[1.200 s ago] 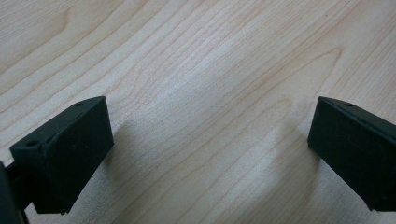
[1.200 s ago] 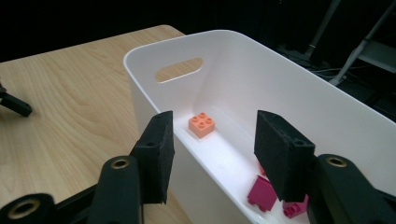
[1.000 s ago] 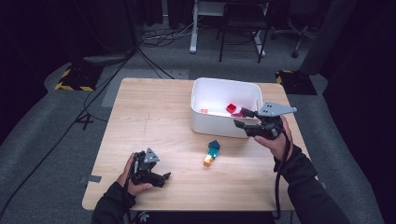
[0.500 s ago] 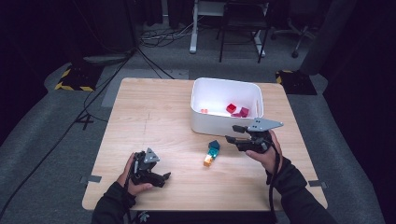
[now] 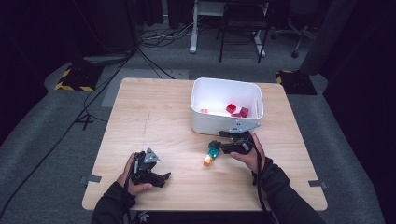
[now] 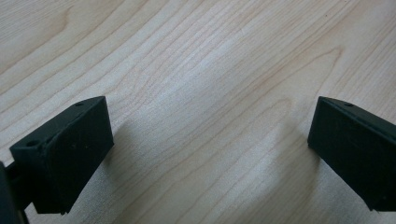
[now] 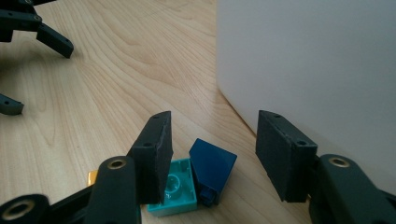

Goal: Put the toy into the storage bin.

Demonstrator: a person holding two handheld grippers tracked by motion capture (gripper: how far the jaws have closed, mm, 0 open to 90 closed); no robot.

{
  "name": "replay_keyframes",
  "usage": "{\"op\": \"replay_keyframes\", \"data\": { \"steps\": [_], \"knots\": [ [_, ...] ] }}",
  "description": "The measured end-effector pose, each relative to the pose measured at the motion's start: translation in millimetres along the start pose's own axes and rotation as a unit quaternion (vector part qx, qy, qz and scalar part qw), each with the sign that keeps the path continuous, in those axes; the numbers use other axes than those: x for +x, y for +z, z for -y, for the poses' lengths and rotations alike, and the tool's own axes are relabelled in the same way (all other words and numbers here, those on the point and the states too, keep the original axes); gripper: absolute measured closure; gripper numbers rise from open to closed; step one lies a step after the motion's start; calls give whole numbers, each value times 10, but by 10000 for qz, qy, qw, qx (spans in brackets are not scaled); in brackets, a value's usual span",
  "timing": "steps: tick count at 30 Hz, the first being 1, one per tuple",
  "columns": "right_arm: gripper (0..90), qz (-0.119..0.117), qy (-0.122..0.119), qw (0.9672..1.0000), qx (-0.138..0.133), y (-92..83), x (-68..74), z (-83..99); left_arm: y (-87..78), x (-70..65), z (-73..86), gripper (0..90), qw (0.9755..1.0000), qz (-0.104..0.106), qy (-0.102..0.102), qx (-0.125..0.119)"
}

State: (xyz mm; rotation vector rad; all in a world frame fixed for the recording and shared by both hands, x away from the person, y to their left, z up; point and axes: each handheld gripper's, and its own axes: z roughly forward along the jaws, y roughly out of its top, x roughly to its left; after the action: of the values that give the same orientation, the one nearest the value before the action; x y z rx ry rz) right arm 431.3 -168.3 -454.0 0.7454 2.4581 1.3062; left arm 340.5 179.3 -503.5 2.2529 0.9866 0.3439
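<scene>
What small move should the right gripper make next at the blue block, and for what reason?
Probably lower the right gripper a little further, then close. In the right gripper view its jaws stand open with the dark blue block between them, not yet touched by either pad. The teal block lies against it, partly behind the left-hand jaw, so the jaws should centre on the blue one to avoid catching both.
</scene>
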Motion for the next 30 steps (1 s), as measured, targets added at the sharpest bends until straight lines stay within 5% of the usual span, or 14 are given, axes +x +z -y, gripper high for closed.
{"op": "replay_keyframes", "data": {
  "steps": [18,30],
  "knots": [
    [459,-41,203,9992,350,289,-76,101,0,0,0,3,10000,3,-3,-1],
    [530,46,304,9986,433,351,-168,145,0,0,0,3,10000,4,-3,-1]
  ]
}}
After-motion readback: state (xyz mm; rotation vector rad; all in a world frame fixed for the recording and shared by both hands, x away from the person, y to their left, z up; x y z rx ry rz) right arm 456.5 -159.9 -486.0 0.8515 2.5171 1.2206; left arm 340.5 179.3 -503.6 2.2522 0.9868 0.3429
